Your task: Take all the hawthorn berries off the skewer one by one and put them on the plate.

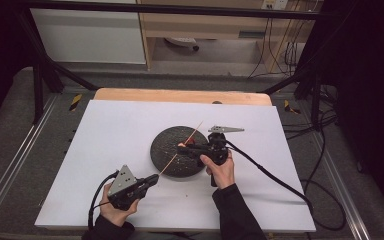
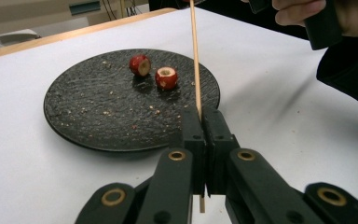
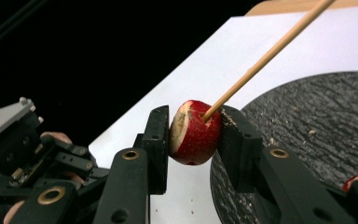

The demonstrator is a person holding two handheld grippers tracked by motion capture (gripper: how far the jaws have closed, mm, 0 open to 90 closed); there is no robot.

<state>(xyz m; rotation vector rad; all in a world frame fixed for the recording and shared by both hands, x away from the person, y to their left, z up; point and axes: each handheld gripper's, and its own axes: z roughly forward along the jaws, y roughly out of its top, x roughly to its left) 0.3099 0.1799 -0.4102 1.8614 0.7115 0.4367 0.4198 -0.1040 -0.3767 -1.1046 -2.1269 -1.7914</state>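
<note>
A thin wooden skewer (image 1: pixel 182 147) slants up over a round black plate (image 1: pixel 167 159). My left gripper (image 1: pixel 154 179) is shut on the skewer's lower end; in the left gripper view the jaws (image 2: pixel 200 116) pinch the skewer (image 2: pixel 195 56) upright. My right gripper (image 1: pixel 185 147) hovers over the plate, shut on a small red cored fruit (image 3: pixel 195 136). The skewer (image 3: pixel 265 52) enters the top of that fruit between the right gripper's jaws (image 3: pixel 195 122). Two more red cored fruits (image 2: pixel 140 65) (image 2: pixel 166 78) lie on the plate (image 2: pixel 93 107).
The plate sits mid-table on a white sheet (image 1: pixel 115 135) and carries scattered crumbs. A wooden table edge (image 1: pixel 180 95) runs along the back. Cables trail from both grippers. The left gripper's body (image 3: pixel 23 149) is seen beyond the table's near edge.
</note>
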